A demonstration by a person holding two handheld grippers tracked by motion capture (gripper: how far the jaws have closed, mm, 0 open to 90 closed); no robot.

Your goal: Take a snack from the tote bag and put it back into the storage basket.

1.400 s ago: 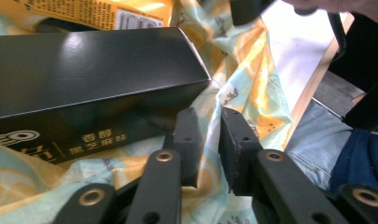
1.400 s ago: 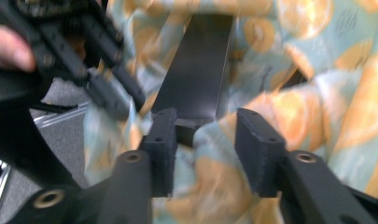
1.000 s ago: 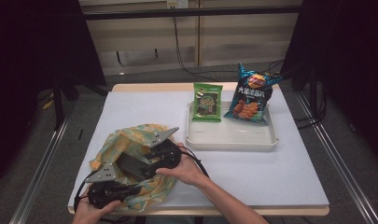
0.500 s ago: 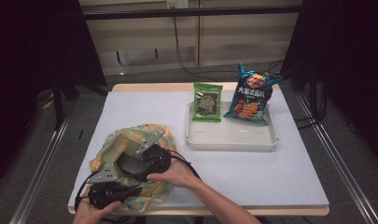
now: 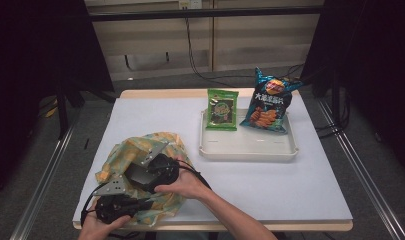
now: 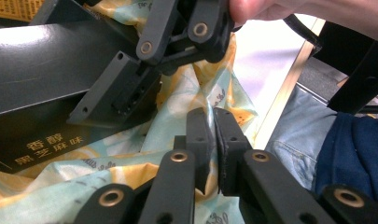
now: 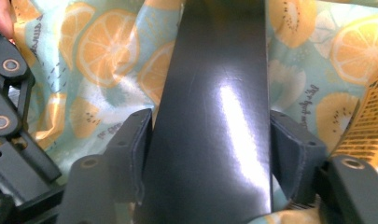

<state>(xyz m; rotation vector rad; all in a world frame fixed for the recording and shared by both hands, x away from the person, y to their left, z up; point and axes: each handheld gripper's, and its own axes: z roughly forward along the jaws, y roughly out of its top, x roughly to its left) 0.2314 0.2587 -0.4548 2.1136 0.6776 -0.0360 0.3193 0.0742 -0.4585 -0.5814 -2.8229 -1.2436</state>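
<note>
A cloth bag (image 5: 135,147) printed with orange slices lies at the table's front left. My left gripper (image 5: 122,177) is shut on a fold of the bag's fabric (image 6: 196,93); its pads (image 6: 198,135) pinch the cloth. My right gripper (image 5: 140,167) reaches into the bag from the right. It is shut on a black box (image 7: 214,70) with gold lettering, which sits between its pads (image 7: 135,135). Its jaws have just been closing on the box. In the left gripper view the box (image 6: 37,70) lies over the cloth with the right gripper's fingers (image 6: 126,88) on its end.
A white tray (image 5: 247,150) sits at the right centre of the table. A green snack packet (image 5: 222,110) and a blue chip bag (image 5: 267,100) lean at its back edge. The table's front edge (image 5: 300,222) is close to my hands.
My right gripper has shifted left and slightly down with the black box, deeper over the bag. The left gripper has stayed where it was on the fabric.
</note>
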